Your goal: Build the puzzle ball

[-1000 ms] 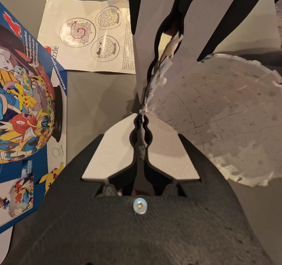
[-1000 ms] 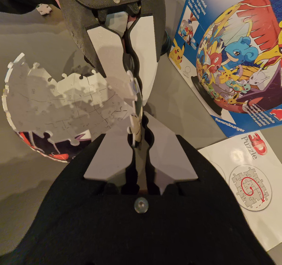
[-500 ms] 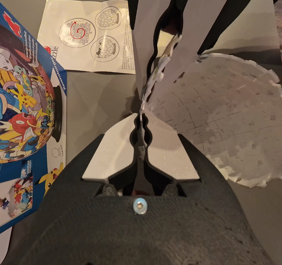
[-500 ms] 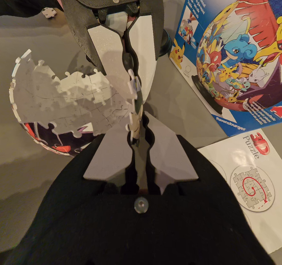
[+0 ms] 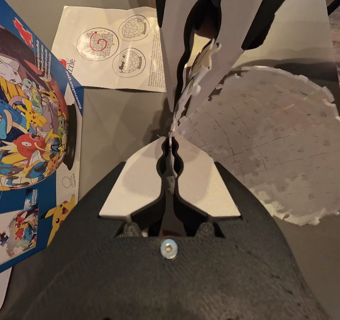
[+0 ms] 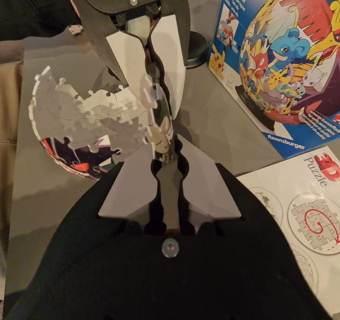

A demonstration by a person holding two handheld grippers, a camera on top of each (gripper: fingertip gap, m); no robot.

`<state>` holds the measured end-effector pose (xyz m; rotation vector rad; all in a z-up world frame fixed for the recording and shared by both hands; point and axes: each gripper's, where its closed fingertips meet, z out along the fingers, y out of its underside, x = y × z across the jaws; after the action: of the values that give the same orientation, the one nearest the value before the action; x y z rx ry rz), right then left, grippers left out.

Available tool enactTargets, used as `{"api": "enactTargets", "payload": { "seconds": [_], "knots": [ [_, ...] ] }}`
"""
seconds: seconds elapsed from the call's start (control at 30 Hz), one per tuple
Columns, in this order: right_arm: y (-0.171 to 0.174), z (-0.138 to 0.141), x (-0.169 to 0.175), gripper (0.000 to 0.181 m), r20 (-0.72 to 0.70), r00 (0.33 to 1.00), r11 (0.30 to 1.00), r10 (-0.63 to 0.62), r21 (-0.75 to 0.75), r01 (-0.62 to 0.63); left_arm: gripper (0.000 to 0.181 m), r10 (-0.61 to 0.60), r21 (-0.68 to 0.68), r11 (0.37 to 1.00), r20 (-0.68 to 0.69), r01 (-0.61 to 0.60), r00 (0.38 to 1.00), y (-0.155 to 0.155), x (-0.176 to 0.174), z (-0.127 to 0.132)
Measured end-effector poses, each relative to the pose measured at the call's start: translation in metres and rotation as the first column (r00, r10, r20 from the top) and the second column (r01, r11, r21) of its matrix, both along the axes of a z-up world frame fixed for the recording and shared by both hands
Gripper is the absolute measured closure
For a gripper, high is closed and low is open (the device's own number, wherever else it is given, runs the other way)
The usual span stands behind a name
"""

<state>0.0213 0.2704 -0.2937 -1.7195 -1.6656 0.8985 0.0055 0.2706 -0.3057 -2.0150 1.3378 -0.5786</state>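
The half-built puzzle ball (image 6: 88, 112), a curved shell with a white inside, hangs above the grey table (image 6: 211, 112), its rim clamped by the left gripper (image 5: 170, 141). The right gripper (image 6: 165, 145) stands slightly parted around the rim's edge pieces, seemingly loosely. Beside the shell lie a blue printed box (image 6: 287, 71) picturing a finished ball and a white instruction sheet (image 5: 110, 53) with diagrams.

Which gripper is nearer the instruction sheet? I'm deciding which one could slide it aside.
Right. The right gripper sits beside the instruction sheet, its body at the sheet's edge; the left gripper faces it from farther off.
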Motion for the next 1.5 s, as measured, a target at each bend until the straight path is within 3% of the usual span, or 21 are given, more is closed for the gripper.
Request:
{"api": "enactTargets", "payload": {
  "seconds": [0.27, 0.63, 0.93, 1.5],
  "knots": [
    [-0.005, 0.000, -0.007, 0.170, -0.058, 0.998, 0.997, 0.007, -0.074, -0.011, 0.178, 0.007, 0.019, 1.000, 0.007, -0.007, 1.000, -0.001, 0.002, 0.003],
    [-0.001, -0.004, -0.013, 0.178, -0.088, 0.996, 0.999, -0.010, -0.041, 0.006, 0.178, 0.005, 0.024, 1.000, 0.004, -0.005, 1.000, -0.001, 0.003, 0.003],
    [0.001, -0.006, -0.013, 0.181, -0.070, 0.997, 0.997, 0.017, 0.081, -0.012, 0.178, 0.006, 0.020, 1.000, 0.007, -0.006, 1.000, 0.000, 0.003, 0.001],
    [-0.003, -0.007, -0.015, 0.180, -0.071, 0.997, 1.000, 0.013, 0.025, -0.011, 0.172, -0.010, -0.008, 1.000, -0.061, 0.009, 0.998, -0.004, -0.006, -0.007]
  ]
}}
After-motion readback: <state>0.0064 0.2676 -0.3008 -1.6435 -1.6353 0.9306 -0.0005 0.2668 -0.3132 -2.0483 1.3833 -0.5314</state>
